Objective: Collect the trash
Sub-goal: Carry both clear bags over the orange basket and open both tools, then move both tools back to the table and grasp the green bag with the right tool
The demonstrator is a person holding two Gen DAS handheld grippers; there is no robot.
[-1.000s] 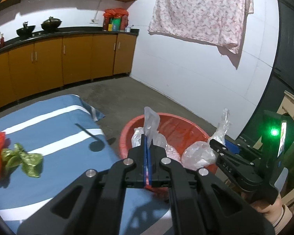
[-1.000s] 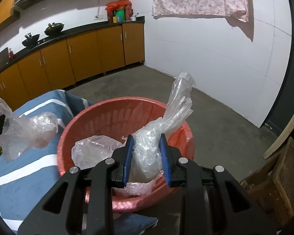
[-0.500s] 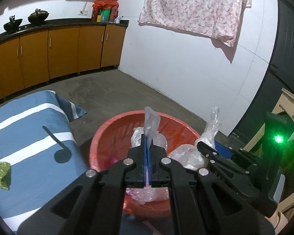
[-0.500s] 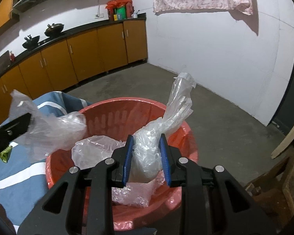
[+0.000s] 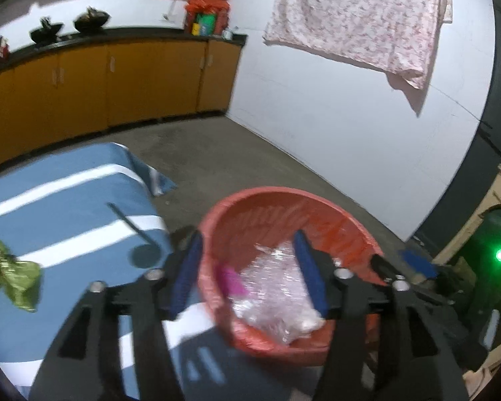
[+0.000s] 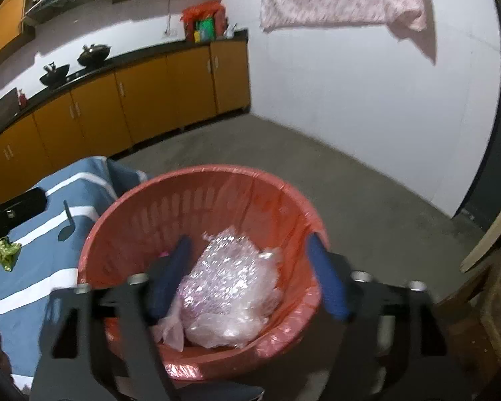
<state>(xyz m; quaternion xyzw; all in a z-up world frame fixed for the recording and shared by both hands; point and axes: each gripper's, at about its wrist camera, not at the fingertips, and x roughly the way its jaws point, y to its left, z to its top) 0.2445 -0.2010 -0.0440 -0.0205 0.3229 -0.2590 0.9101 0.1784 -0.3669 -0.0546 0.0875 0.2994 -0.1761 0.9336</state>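
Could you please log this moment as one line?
left gripper open | right gripper open | bags in basket | wrapper on table

One red basket, two black woks, one green wrapper.

Plastic bags in basket, beside table

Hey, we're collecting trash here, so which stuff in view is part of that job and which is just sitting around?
Part of the job:
red plastic basket with a red liner
clear crumpled plastic bags lying in the basket
green crumpled wrapper on the blue striped cloth
left hand-held gripper and right hand-held gripper, both open

Just lying about:
pink floral cloth hanging on the wall
black pots on the counter
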